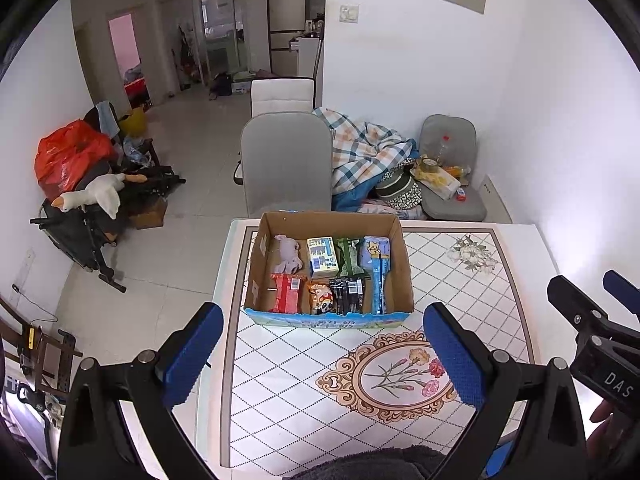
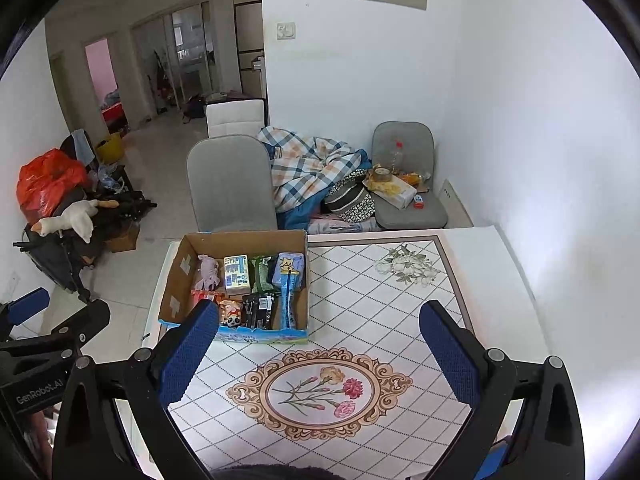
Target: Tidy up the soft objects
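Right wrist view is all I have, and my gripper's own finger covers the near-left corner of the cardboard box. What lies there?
Observer: A red packet lies flat in that corner of the cardboard box, beside the panda-print pouch.
Operator: Is anything stacked on it?
Observer: No. In the left wrist view nothing lies across its top.
Operator: And the left gripper, is it open?
Observer: Yes. The left gripper is wide open with nothing between its fingers, and it is short of the box.
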A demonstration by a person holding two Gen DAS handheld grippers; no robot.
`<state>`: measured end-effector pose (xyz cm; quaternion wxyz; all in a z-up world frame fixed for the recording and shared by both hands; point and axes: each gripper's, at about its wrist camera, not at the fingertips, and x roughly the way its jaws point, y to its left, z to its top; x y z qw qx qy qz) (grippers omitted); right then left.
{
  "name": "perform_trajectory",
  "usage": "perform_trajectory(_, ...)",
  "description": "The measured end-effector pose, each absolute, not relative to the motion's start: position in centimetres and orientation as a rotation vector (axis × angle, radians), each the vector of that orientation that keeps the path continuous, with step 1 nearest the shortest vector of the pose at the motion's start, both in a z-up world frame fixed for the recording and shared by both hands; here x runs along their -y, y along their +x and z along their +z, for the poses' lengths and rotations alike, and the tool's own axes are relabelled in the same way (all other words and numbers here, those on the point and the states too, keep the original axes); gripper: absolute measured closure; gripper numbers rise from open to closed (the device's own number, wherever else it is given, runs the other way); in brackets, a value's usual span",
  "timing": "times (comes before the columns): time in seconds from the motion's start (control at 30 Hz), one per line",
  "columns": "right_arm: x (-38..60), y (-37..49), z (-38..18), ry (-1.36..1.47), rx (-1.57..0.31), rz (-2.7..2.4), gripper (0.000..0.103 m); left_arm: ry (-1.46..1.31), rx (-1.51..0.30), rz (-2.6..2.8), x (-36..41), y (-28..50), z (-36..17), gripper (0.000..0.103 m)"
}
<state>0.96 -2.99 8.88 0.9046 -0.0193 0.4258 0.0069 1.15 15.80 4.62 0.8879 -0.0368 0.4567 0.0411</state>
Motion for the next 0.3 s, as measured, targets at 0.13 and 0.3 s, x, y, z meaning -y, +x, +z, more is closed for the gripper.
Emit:
perform_trajectory(0.13,3.11,0.98,8.91,-0.041,-0.881,0.014,0.001,-0.081,-0.947,0.085,-15.83,1.22,4.53,0.000)
perform_trajectory(0.3,3.18,1.06,8.82,-0.039,-0.889,0.018,0.001,-0.090,-0.948,0.081,-15.96,0.99,4.50,0.000)
